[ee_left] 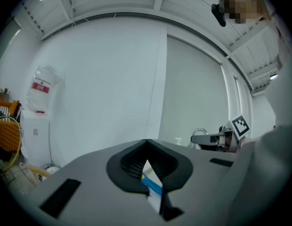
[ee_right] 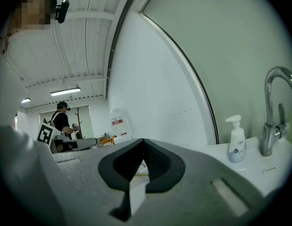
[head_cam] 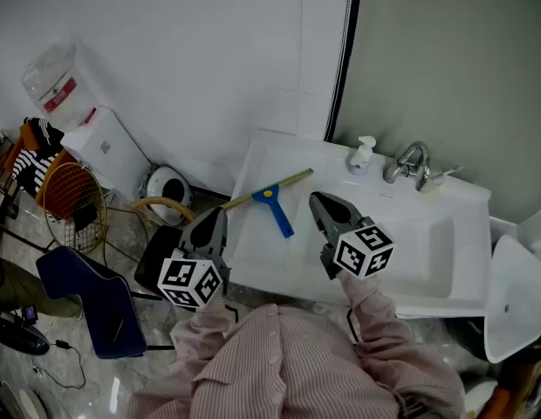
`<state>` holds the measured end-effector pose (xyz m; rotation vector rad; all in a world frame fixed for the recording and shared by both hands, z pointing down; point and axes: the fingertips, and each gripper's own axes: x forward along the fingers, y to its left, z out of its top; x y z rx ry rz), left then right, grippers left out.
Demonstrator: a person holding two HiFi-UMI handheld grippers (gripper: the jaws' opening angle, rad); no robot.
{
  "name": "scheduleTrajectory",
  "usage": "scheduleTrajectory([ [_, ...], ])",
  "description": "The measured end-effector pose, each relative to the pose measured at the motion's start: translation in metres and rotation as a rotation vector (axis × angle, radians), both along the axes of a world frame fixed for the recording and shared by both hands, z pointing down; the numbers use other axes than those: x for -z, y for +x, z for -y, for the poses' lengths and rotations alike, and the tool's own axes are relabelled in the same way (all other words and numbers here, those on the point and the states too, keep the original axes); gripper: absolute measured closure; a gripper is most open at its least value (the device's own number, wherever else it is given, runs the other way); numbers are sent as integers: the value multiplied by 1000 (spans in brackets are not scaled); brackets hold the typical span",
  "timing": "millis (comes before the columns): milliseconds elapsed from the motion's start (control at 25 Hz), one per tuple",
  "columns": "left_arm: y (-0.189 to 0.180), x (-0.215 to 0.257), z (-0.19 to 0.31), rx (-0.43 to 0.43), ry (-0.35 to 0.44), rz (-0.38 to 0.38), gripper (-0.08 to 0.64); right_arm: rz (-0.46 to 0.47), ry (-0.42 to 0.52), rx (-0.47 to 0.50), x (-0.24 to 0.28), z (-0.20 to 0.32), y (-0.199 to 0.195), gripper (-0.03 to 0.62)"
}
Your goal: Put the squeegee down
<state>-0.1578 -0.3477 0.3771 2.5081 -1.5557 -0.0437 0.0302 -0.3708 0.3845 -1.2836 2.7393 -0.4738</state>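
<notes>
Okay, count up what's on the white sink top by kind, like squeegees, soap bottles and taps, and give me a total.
Squeegee: 1
Soap pump bottle: 1
Faucet: 1
Total: 3

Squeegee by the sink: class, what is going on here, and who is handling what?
A person holds a gripper in each hand over a white sink counter. The squeegee, with its blue handle, lies flat on the counter left of the basin, in neither gripper. The left gripper and right gripper are both shut and empty, a little short of it. So the squeegee is already down.
</notes>
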Motion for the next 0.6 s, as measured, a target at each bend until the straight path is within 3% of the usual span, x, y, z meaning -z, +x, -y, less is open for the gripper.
scheduleTrajectory([
  [600,-2,-17,4,21,-29,29,558,-17,7,16,-13,3,8,588],
])
